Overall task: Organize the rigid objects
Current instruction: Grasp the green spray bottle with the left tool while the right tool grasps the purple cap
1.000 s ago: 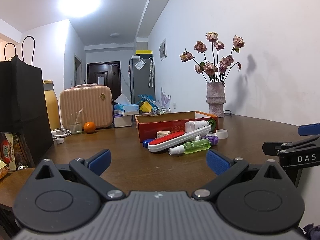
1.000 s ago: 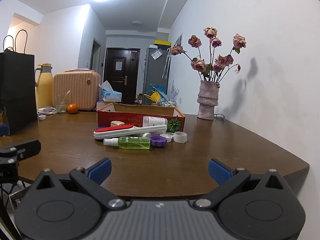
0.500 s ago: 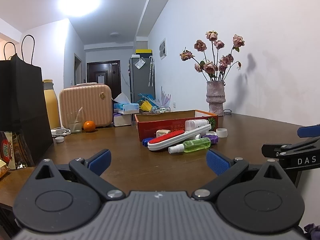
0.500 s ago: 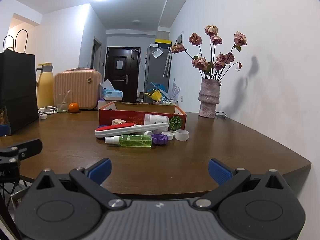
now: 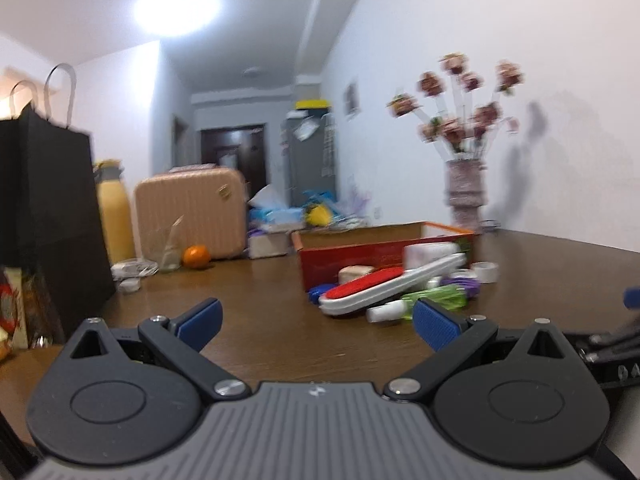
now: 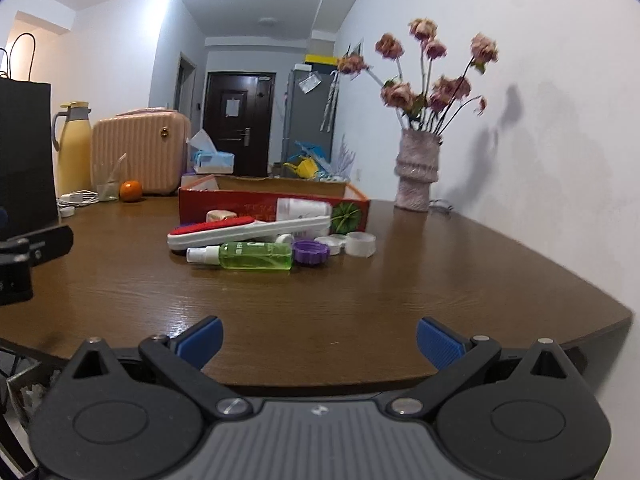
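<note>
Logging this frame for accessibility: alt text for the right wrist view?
Open right gripper at the edge of a brown table, empty; ahead, a green spray bottle, lint brush and lids lie before a red box.

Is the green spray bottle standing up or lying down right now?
Lying down. The green spray bottle rests on its side on the table, white nozzle pointing left, in front of the red box.

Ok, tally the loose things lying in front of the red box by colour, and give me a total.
Going by the right wrist view; anything hidden behind the pile is not counted.
Red and white: 1, brush
Green: 1, spray bottle
Purple: 1, cap
White or clear: 4, bottle, case, tape roll, small tub
Total: 7
</note>
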A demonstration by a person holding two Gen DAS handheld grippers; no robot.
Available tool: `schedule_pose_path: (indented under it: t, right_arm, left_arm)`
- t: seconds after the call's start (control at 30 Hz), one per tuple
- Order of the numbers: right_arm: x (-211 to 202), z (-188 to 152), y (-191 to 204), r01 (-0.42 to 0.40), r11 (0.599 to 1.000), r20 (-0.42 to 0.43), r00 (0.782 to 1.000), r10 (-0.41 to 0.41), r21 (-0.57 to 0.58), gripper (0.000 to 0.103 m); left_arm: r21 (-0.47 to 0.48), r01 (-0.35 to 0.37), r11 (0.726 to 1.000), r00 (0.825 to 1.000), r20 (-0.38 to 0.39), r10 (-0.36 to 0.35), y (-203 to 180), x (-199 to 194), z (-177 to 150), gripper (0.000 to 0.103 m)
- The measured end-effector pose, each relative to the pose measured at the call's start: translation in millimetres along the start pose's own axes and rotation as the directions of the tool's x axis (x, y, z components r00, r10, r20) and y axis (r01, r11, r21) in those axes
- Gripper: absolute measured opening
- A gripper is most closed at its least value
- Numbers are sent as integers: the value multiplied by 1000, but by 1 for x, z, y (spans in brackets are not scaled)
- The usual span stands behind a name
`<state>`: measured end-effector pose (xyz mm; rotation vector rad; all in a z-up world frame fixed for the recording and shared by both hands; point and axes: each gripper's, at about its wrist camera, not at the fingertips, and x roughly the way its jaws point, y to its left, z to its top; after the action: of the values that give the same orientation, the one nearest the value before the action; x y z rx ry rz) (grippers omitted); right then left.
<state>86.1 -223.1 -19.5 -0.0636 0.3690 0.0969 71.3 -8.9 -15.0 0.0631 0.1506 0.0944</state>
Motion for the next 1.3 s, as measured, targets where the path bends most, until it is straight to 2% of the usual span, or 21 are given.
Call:
schedule_pose_path:
  t: [0.13,0.23,0.33,0.4,0.47,0.53,0.6,0.67,0.77,0.83,0.93,0.97,1.0,1.03,1.1,1.2,1.3]
  right_arm:
    - [33,5,-1,-64,998,-27,998,64,28,103]
    - [53,15,-1,-88,996,-9,996,88,17,103]
    - [73,31,-5,-110,994,22,994,110,-1,103]
    - [89,39,-13,-184,983,31,982,184,-3,103]
    - [107,45,-23,-259,965,-21,965,260,26,103]
    - [119,50,-33,-263,964,-40,963,265,47,103]
    - [129,54,-43,-226,973,-36,973,228,38,103]
    - [138,58,-56,-196,979,-32,980,197,50,103]
    - [157,64,-82,-189,976,-58,979,196,107,103]
    - [168,67,-97,-195,970,-67,976,207,146,102]
    - [178,68,-109,-189,971,-66,978,200,148,99]
    - [180,68,-111,-184,972,-63,979,195,144,99]
    - [183,68,-114,-183,973,-60,979,193,142,99]
    - [185,67,-116,-185,972,-60,979,195,144,99]
    - [191,66,-119,-200,968,-68,975,212,150,98]
    - [197,67,-115,-244,961,-88,963,257,131,96]
    - [207,72,-103,-303,949,-123,942,312,85,96]
  left_arm:
    - [-58,-48,997,999,7,49,1,26,0,103]
    - [-73,-60,996,998,-9,60,4,45,4,103]
    - [-111,-26,993,997,-81,17,8,67,11,103]
    - [-105,10,994,989,-146,-26,5,83,14,103]
    - [-93,45,995,982,-181,-62,-1,98,17,103]
    - [-73,70,995,978,-190,-83,-12,110,20,103]
    - [-24,130,991,963,-234,-132,-29,129,27,103]
    - [26,217,976,940,-273,-202,-50,148,32,103]
    - [135,354,926,907,-292,-304,-77,175,33,103]
    - [196,401,895,887,-327,-326,-91,192,30,103]
    - [188,461,867,842,-403,-359,-99,217,27,101]
    - [178,486,856,823,-422,-380,-99,222,26,94]
    - [165,507,846,805,-441,-397,-100,227,25,81]
    - [153,516,843,794,-455,-403,-100,231,23,74]
    - [123,491,862,791,-478,-383,-96,235,21,61]
    - [114,458,881,803,-478,-356,-86,232,17,47]
    - [98,464,880,796,-482,-366,-82,229,16,44]
